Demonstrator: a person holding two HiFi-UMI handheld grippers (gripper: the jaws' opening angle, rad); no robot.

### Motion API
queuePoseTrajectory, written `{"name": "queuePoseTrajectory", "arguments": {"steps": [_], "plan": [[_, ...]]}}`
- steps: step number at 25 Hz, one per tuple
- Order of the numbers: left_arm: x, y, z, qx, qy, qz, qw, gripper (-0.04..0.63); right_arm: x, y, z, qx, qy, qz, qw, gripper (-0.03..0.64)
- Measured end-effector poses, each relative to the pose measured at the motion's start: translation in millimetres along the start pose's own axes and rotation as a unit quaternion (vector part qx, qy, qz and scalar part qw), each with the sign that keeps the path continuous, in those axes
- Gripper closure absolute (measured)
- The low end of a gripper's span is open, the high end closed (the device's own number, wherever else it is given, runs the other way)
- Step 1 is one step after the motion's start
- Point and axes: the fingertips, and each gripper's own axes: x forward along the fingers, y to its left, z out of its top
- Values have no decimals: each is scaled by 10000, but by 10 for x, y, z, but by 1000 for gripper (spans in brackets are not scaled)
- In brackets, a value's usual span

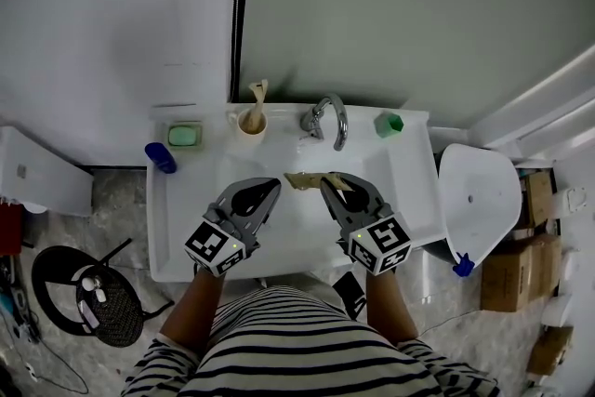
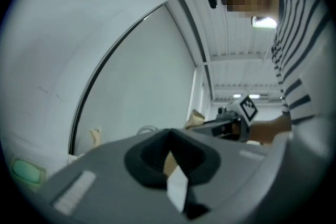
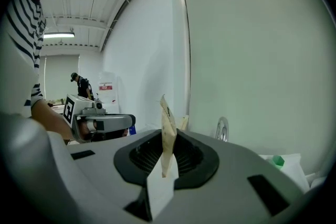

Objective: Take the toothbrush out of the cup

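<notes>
A cream cup (image 1: 251,123) stands at the back of the white sink counter (image 1: 404,172), left of the tap. A pale toothbrush (image 1: 257,92) stands upright in it, also seen in the left gripper view (image 2: 95,136). Both grippers hover over the basin, well in front of the cup. My right gripper (image 1: 327,184) (image 3: 168,150) is shut on a beige paper packet (image 1: 302,180) (image 3: 168,126) that sticks out toward the left gripper. My left gripper (image 1: 268,188) (image 2: 169,153) is shut, with a thin beige scrap (image 2: 169,163) showing between its jaws.
A chrome tap (image 1: 327,119) rises at the back middle. A green soap dish (image 1: 184,135) and a blue bottle (image 1: 160,157) sit at the counter's left, a green object (image 1: 389,123) at the back right. A white bin lid (image 1: 479,195) is to the right.
</notes>
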Motion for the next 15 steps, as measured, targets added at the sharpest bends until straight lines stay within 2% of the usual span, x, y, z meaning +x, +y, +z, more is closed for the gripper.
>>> {"name": "queuePoseTrajectory", "arguments": {"steps": [15], "plan": [[-25, 221, -53, 222, 291, 217, 9991, 588, 230, 165, 116, -247, -47, 249, 9994, 561]]}}
